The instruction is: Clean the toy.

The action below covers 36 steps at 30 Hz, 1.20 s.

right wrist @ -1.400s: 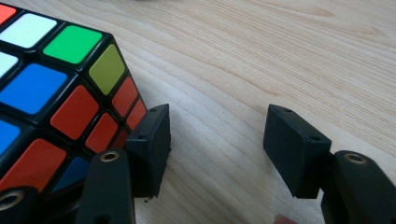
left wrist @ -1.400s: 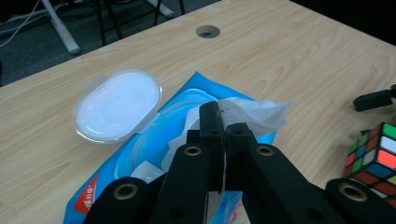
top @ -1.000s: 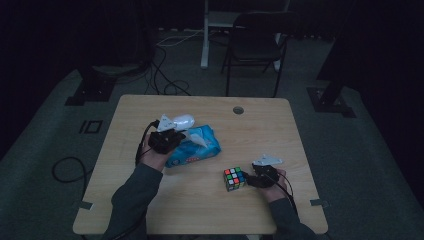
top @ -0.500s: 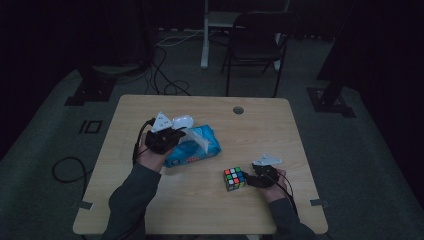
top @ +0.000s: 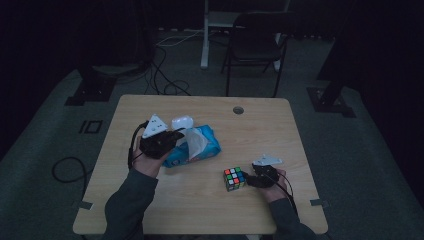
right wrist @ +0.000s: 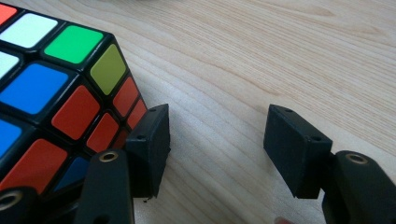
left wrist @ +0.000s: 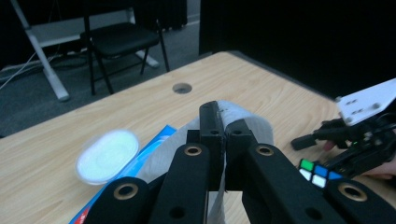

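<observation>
The left gripper (left wrist: 219,122) has its two black jaws pressed together on a fold of white tissue (left wrist: 247,122), which bulges out behind and to either side of the fingertips. In the high view the same left gripper (top: 176,135) sits above the left half of the table, its jaws aimed toward the table's right, and the tissue (top: 196,141) runs from them as a short strip slanting down and to the right into the top of the blue tissue pack (top: 207,150). The pack lies flat on the wooden table (top: 260,125), its long axis running roughly left to right with the right end tipped a little toward the far edge; its round white lid (top: 182,122) is flipped open at the far left end, just beside the gripper, and shows as a pale disc (left wrist: 108,155) in the left gripper view. The right gripper (right wrist: 215,144) has its jaws standing partly apart with bare wood between them and grips nothing; its left jaw lies right against the lower edge of the Rubik's cube (right wrist: 56,93). From above, the right gripper (top: 250,179) points left at the cube (top: 234,178), which stands near the front right of the table, well apart from the pack.
</observation>
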Available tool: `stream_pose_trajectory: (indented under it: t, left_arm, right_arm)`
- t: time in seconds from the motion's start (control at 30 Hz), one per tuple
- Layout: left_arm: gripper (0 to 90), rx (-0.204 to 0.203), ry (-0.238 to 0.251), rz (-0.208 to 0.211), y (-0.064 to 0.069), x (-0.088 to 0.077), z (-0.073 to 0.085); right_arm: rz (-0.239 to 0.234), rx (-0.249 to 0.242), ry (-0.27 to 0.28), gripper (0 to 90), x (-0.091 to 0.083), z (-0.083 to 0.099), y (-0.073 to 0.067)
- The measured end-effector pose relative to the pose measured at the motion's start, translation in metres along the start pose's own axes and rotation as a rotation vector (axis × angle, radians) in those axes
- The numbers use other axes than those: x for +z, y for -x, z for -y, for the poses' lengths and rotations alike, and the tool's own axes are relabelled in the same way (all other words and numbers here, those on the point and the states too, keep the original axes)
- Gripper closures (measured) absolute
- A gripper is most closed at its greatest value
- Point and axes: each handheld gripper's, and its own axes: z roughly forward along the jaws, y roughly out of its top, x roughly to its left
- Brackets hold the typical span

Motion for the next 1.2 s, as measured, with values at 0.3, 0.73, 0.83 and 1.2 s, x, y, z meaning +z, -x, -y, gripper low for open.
stream_pose_trajectory:
  t: [0.3, 0.73, 0.83, 1.2]
  left_arm:
    - [90.0, -0.004, 0.001, 0.017, 0.008, -0.01, 0.004]
    - [90.0, -0.059, -0.035, 0.045, 0.017, -0.021, 0.036]
    - [90.0, -0.08, -0.063, 0.045, 0.016, -0.016, 0.049]
    - [88.9, -0.134, -0.223, 0.0, 0.013, 0.013, 0.108]
  right_arm:
    - [-0.002, 0.001, 0.001, 41.2, 0.0, 0.0, 0.0]
    - [-0.002, -0.001, 0.0, 41.0, 0.0, 0.0, -0.001]
    - [-0.002, -0.003, 0.0, 41.0, 0.0, 0.0, -0.001]
    - [-0.003, -0.005, -0.002, 41.0, 0.0, 0.0, -0.002]
